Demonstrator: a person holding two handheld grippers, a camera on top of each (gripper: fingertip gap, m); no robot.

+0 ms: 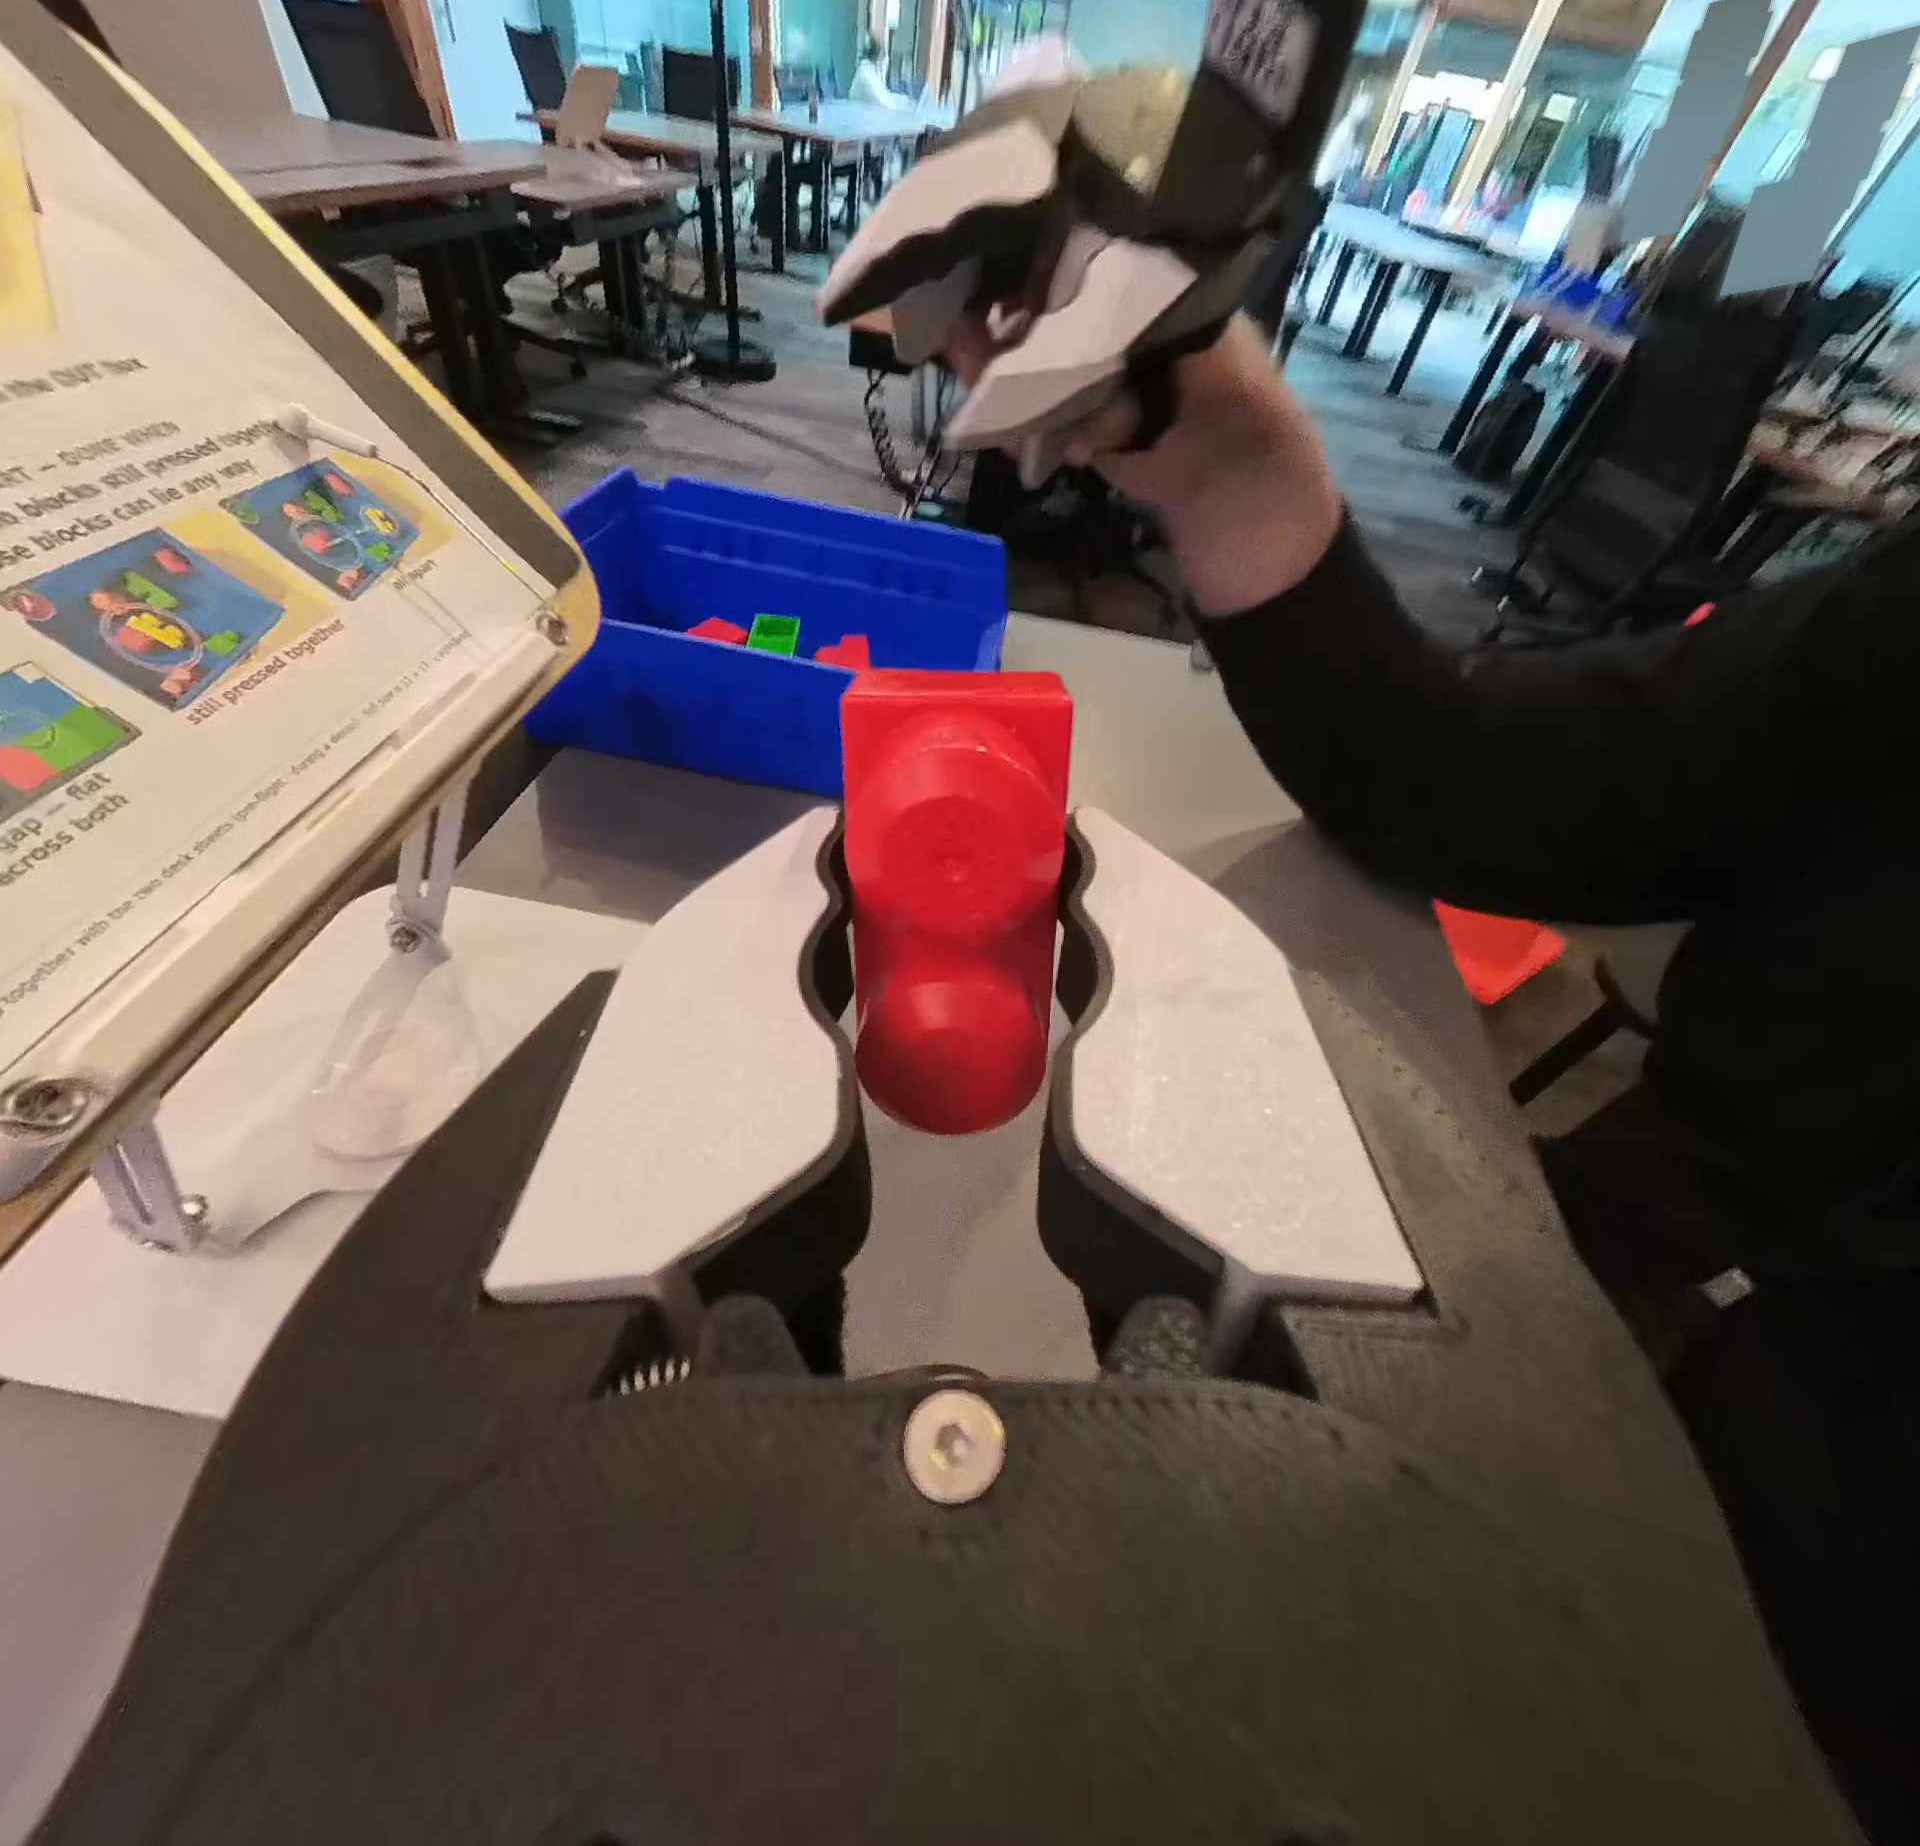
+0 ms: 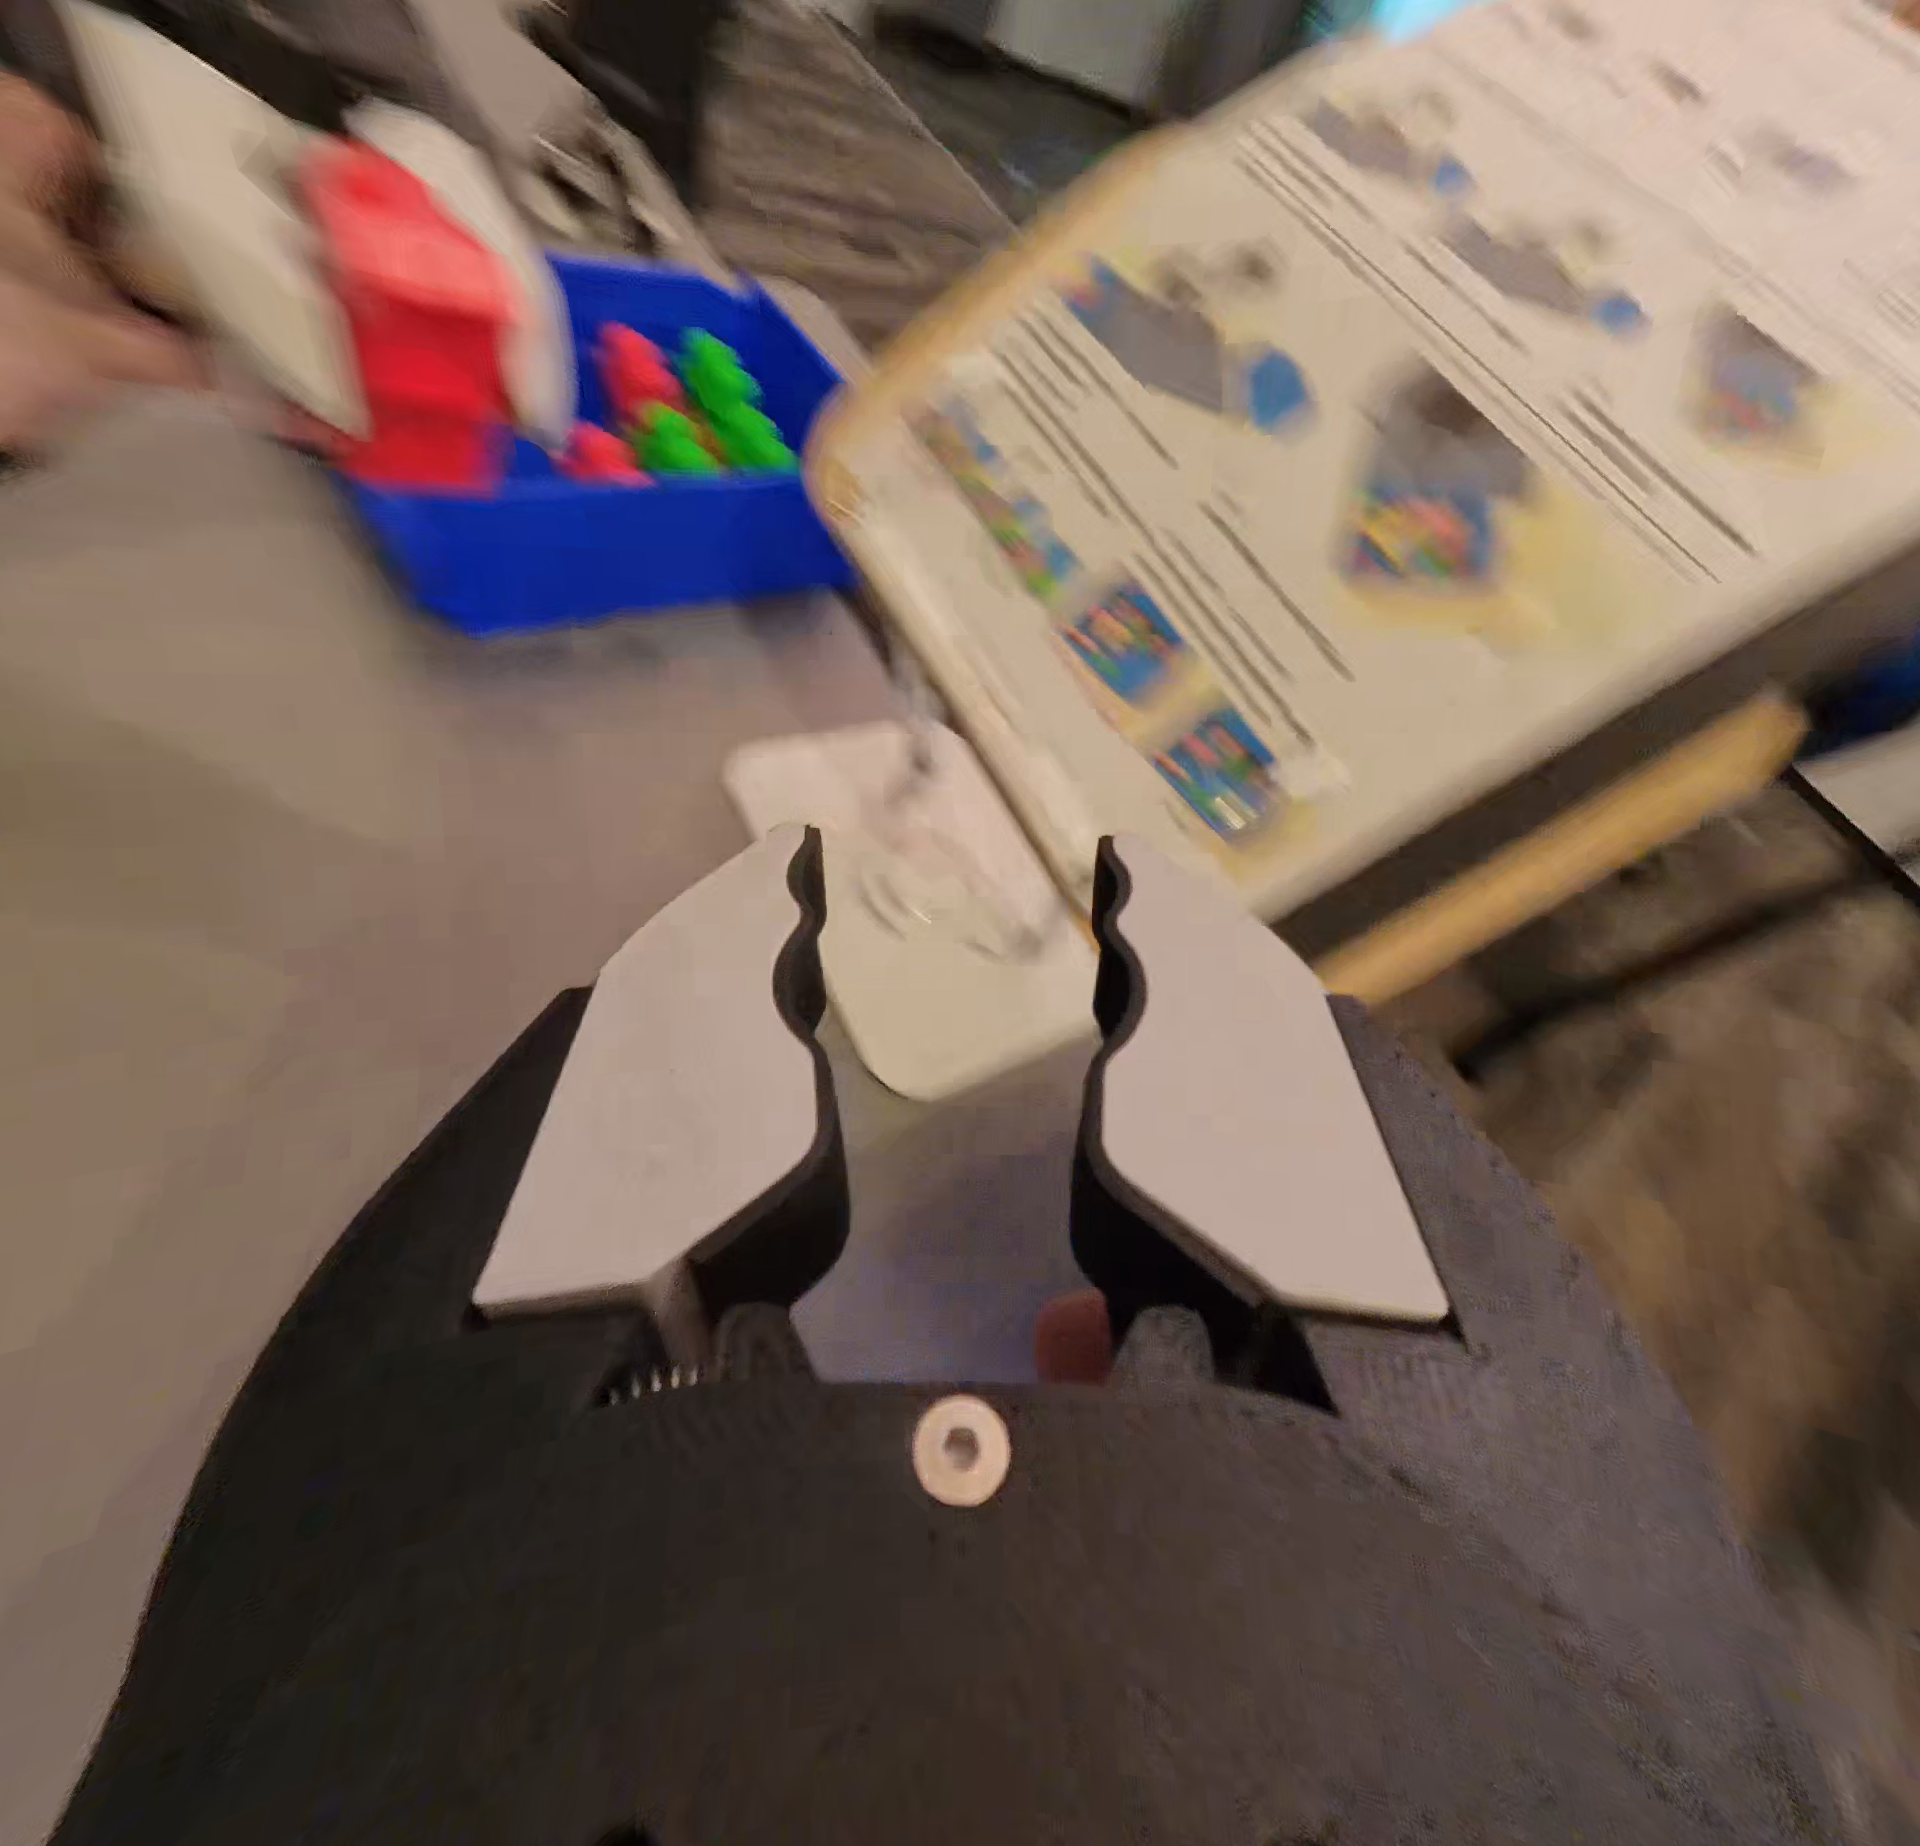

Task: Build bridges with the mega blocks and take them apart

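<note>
Left gripper (image 1: pixel 956 861) clamped on a red two-stud plastic block (image 1: pixel 956 861), blue plastic bin (image 1: pixel 665 716) of red and green blocks just beyond it, right gripper (image 2: pixel 958 892) wide, bare, above grey tabletop (image 2: pixel 260 757).

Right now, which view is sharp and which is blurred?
Left wrist view: sharp on the red block and blue bin; only the raised right gripper smears. Right wrist view: motion blur everywhere except its own jaws.

red two-stud block (image 1: pixel 954 892), clamped in gripper (image 1: pixel 954 840)
</note>
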